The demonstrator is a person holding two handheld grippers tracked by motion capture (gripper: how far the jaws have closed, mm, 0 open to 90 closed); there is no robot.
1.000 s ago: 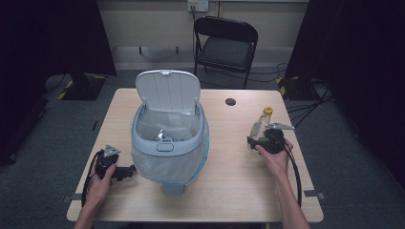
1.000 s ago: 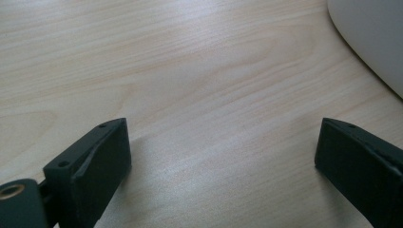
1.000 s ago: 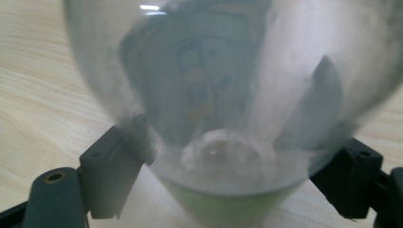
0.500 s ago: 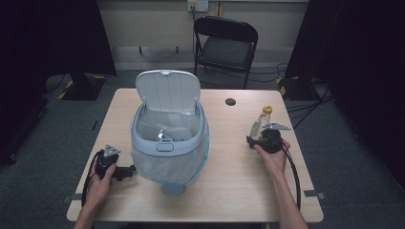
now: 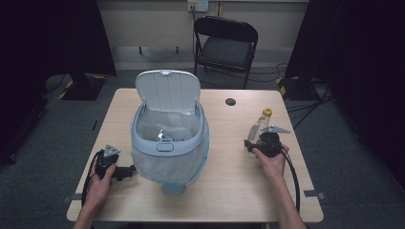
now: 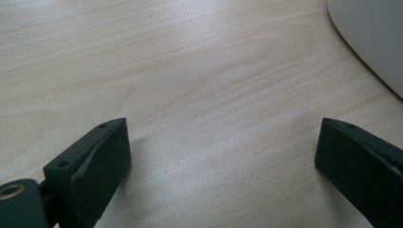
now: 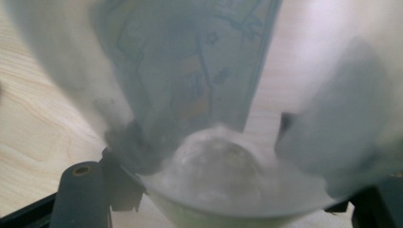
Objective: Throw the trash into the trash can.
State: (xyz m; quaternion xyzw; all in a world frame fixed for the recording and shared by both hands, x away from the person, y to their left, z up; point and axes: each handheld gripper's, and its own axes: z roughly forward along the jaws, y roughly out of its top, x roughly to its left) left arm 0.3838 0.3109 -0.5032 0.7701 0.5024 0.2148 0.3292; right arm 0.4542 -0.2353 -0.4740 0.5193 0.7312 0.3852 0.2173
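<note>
One wooden table [image 5: 224,191] carries everything: a big pale bin [image 5: 168,143], lid up and lined with a bag, stands left of centre. At the right edge lies a clear plastic bottle [image 5: 260,125] with a yellow cap and a printed label, cap pointing far. It looks empty, so probably light, thin-walled, slick and easily dented; mid-body is the sensible hold. The right gripper [image 5: 255,143] has its jaws just closing around the bottle's base end, pads against its sides. The left gripper [image 6: 223,156] rests near-left, jaws wide apart over bare wood.

The table [image 5: 229,176] is showing pale, matt wood grain. The bottle [image 5: 261,122] is looking like clear plastic (yellow cap); the bin [image 5: 168,143] is looking smooth, satin plastic.
</note>
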